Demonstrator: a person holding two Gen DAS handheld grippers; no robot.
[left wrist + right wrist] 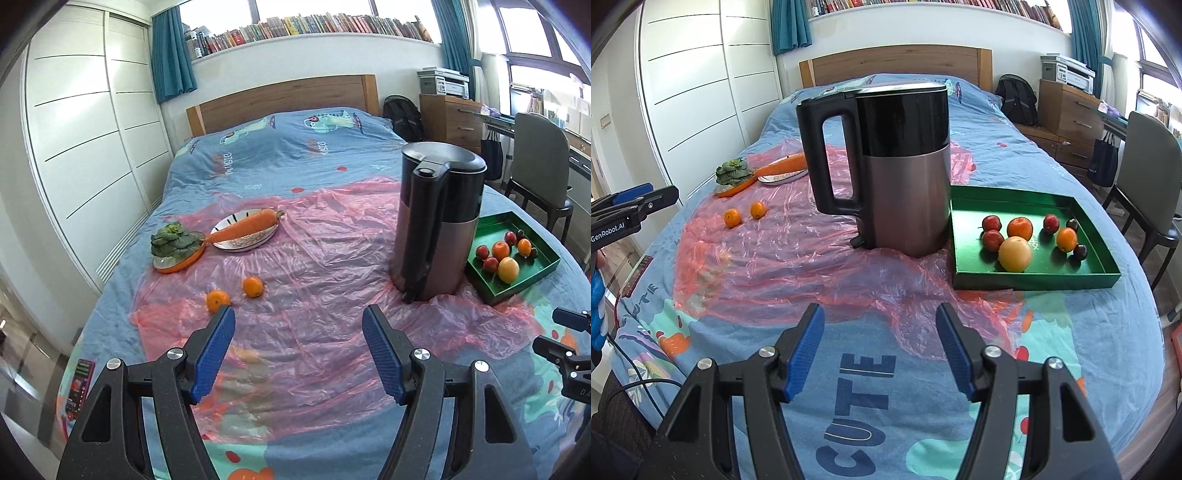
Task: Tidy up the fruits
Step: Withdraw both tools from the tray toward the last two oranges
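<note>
While both jaws stood apart with nothing between them, the left hand-held gripper [298,325] hung over the near part of the bed and the right hand-held gripper [880,323] hovered a little short of the kettle [886,162]. Just beyond the left one lay two loose oranges [218,300] [253,287], close together on the crinkled pink plastic sheet [325,266]. They looked light, firm and round, so likely to roll on that slick film over a soft mattress; a hold across the widest part, pads on opposite sides, would probably suit them, with gentle pressure so the skin was not bruised. To the right, past the kettle and touching or nearly touching it, sat the green tray [1027,278] already holding several small red fruits, oranges and a larger yellow one [1015,254], which I judged to be the destination. Farther left, a carrot [243,227] rested across a plate beside a leafy vegetable [173,240] on an orange dish. Beyond rose the wooden headboard [284,96], white wardrobe doors, teal curtains and a shelf of books.
</note>
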